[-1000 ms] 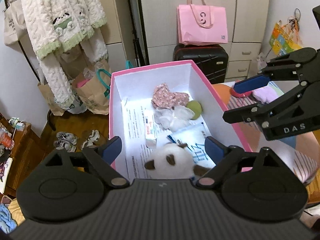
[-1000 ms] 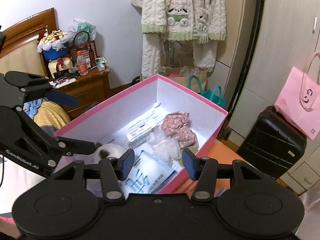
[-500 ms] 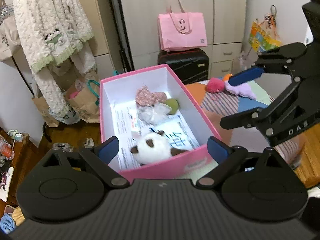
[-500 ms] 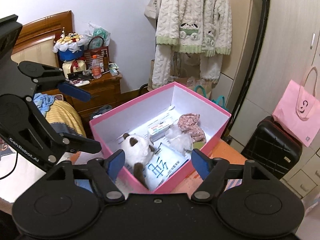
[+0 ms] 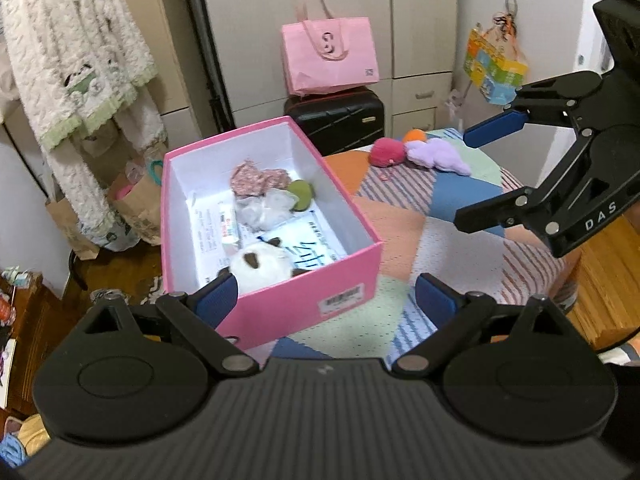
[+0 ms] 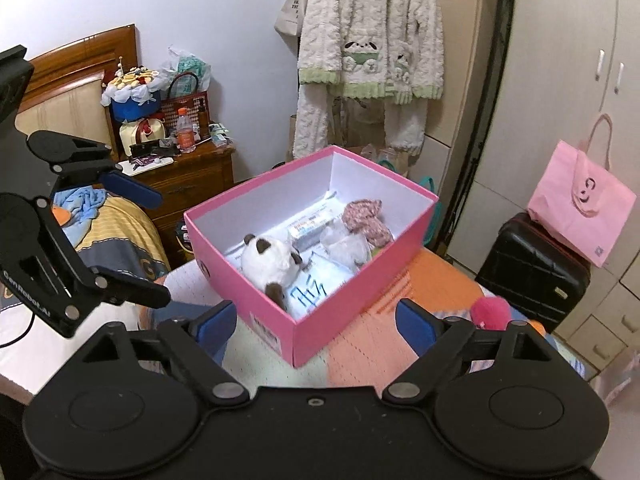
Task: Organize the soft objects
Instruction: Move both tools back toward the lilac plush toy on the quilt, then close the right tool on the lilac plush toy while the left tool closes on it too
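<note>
A pink box (image 5: 304, 292) (image 6: 344, 312) stands on a patchwork-covered table (image 5: 452, 248). Inside lie a white and brown plush (image 5: 260, 264) (image 6: 272, 260), a floral fabric piece (image 5: 256, 178) (image 6: 366, 220), a white fluffy item (image 5: 266, 210) and a green ball (image 5: 301, 194). A pink pompom (image 5: 386, 152) (image 6: 491, 312), an orange ball (image 5: 416, 135) and a purple plush (image 5: 440, 154) lie on the table beyond the box. My left gripper (image 5: 324, 298) is open and empty, back from the box's near wall. My right gripper (image 6: 316, 322) is open and empty, above the box's corner.
A black suitcase (image 5: 336, 120) with a pink bag (image 5: 330, 56) on it stands behind the table. A fluffy robe (image 6: 372, 52) hangs by the wardrobe. A wooden nightstand (image 6: 188, 180) and a bed (image 6: 104, 232) are on the left.
Both grippers have drawn back and up from the box; the box looks smaller and its outer walls show. The right gripper's jaws have widened. The plush stays in the box.
</note>
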`<state>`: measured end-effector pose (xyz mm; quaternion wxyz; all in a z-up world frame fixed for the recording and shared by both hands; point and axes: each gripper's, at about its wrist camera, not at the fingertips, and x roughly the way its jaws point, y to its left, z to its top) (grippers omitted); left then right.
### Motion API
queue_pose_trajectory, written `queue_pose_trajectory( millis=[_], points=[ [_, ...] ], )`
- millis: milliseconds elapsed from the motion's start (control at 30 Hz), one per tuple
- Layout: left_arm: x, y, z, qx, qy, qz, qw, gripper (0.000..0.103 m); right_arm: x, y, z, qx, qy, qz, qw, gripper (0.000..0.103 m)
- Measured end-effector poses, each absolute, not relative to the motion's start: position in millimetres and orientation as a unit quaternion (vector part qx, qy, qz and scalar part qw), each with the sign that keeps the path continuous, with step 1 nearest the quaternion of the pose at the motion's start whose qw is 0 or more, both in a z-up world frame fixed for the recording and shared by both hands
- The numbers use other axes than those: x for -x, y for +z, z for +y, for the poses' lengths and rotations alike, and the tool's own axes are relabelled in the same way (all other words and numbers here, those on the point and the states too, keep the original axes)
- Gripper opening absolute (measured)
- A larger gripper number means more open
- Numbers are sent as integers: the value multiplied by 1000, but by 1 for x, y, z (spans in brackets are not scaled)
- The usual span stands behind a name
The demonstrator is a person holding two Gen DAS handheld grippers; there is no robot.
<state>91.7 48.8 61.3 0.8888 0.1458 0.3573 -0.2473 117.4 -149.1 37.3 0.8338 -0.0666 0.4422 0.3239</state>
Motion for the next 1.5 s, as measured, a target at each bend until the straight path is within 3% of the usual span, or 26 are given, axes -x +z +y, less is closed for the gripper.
queue_pose_trajectory(
  millis=[600, 1200, 1500],
  points=[
    [-100, 39, -33, -143, -335, 356, 861, 96, -89, -28, -281, 8, 258, 434, 863, 91],
    [-172, -9, -125, -95, -361, 332, 866, 96, -143, -124, -340, -5, 210, 422, 882, 91],
    [-221, -43, -163, -51, -354, 314, 880, 96, -182, -161, -332, 39, 200, 431, 879, 91]
  ],
)
